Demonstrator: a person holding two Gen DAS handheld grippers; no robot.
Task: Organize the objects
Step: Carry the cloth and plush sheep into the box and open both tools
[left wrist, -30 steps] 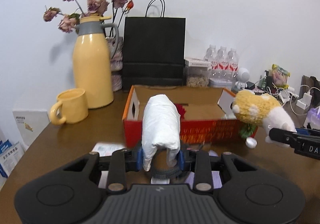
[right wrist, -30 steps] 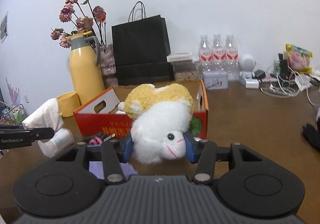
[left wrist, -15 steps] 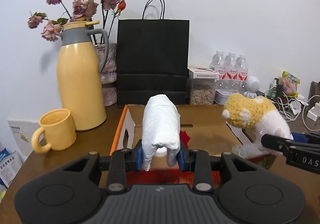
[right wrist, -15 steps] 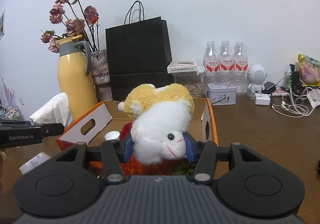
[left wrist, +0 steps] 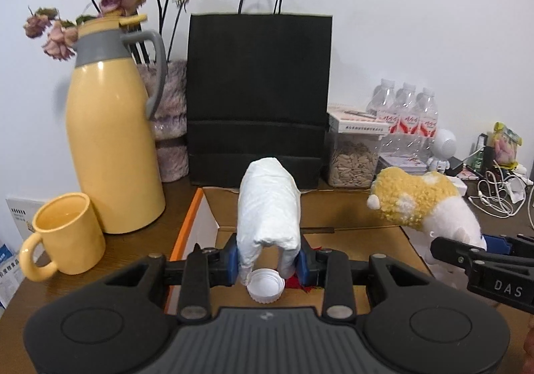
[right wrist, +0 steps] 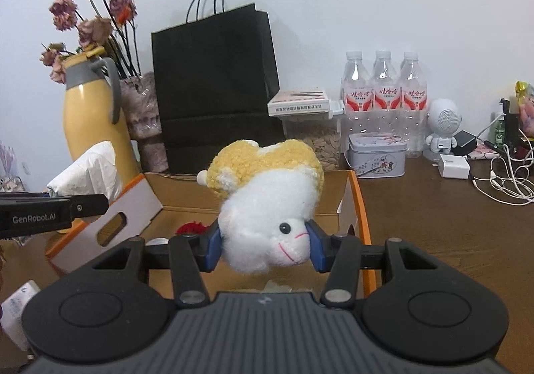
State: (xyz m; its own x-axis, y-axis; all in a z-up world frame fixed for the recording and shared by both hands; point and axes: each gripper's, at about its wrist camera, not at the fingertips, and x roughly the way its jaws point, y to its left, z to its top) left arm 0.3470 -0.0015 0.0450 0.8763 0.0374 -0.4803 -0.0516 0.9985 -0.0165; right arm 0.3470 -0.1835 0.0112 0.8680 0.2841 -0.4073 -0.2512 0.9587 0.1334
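Brown tabletop (right wrist: 434,223) against a white wall: your left gripper (left wrist: 268,262) is clamped on one white paper-wrapped bundle (left wrist: 268,207) and your right gripper (right wrist: 263,245) on one yellow-and-white plush toy (right wrist: 267,207), both held above the open cardboard box (right wrist: 358,203). Lower each well inside the walls before letting go, clear of the single white cap (left wrist: 265,287) on the box floor. Behind stand one yellow flask (left wrist: 110,147), one yellow mug (left wrist: 63,237), one black paper bag (left wrist: 258,97) and three water bottles (right wrist: 383,97).

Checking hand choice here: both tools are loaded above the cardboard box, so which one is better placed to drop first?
Left, probably. Its tool holds the white tissue pack over the cardboard box floor. The right tool grips the plush sheep nearer the box's right wall.
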